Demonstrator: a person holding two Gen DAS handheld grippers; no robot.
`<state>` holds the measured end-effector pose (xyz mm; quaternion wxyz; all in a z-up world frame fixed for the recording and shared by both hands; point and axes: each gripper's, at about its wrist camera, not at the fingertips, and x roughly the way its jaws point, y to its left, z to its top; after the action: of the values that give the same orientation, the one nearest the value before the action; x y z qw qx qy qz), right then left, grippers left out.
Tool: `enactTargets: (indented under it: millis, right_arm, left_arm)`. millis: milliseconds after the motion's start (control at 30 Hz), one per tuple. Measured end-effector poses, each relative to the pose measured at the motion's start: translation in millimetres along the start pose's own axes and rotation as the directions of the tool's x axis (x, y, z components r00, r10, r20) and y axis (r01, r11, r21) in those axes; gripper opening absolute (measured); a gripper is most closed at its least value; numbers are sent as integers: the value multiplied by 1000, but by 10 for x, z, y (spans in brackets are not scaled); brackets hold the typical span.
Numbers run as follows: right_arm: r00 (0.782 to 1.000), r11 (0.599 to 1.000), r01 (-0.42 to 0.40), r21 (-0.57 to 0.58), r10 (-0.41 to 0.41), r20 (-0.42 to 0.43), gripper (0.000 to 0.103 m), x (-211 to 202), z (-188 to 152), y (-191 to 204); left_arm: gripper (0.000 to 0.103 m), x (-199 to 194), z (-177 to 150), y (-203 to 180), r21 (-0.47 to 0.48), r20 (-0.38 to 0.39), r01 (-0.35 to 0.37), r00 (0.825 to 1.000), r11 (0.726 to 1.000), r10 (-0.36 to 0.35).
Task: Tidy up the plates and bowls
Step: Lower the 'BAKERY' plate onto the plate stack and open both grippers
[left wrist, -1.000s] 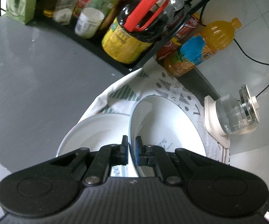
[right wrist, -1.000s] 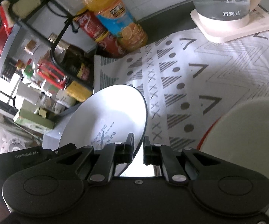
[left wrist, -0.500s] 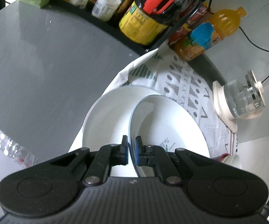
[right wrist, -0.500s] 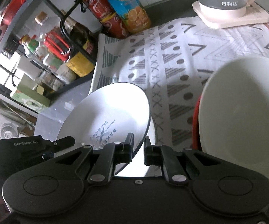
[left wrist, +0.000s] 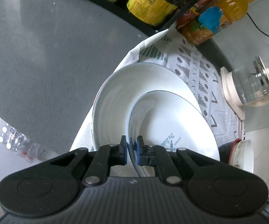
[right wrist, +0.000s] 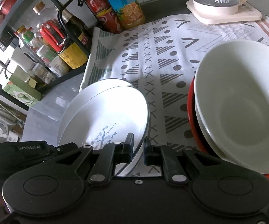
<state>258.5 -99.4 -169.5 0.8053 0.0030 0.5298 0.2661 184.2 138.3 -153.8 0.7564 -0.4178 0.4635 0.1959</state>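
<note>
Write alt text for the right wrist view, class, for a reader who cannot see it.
The right gripper straddles the rim of a white printed plate held over another white plate on a patterned cloth. Right, a white bowl sits in a red one.
</note>
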Motion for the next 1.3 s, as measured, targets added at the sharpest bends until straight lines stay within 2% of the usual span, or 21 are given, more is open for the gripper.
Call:
enactTargets:
  millis: [300, 500, 600, 667, 767, 933, 1200, 1300]
  right_arm:
    - [1000, 1000, 29, 6, -29, -4, 9, 37, -55, 2]
    - [999, 998, 54, 31, -54, -10, 8, 103, -68, 24]
    - [997, 997, 74, 20, -74, -7, 8, 109, -65, 64]
    - [997, 997, 75, 24, -75, -6, 8, 118, -57, 63]
    - [997, 997, 74, 39, -74, -7, 9, 123, -53, 50]
    - [997, 996, 81, 39, -81, -6, 10, 141, -51, 60]
    - [997, 996, 77, 52, -76, -22, 14, 206, -40, 54]
    - [997, 996, 80, 49, -79, -23, 15, 216, -37, 66]
  left_arm:
    - [9, 79, -7, -9, 16, -5, -25, 1000, 1000, 25]
    - [12, 90, 73, -67, 47, -16, -71, 997, 996, 72]
    - [21, -17, 115, -99, 75, 18, -64, 998, 995, 63]
    - [36, -93, 146, -118, 78, 48, -65, 997, 995, 62]
    - [52, -197, 199, -137, 77, 99, -81, 992, 994, 73]
    - [67, -301, 254, -128, 77, 179, -156, 974, 985, 140]
    - [67, -94, 280, 13, 46, 133, -156, 980, 987, 149]
    - [63, -24, 278, 50, 27, 117, -150, 982, 988, 146]
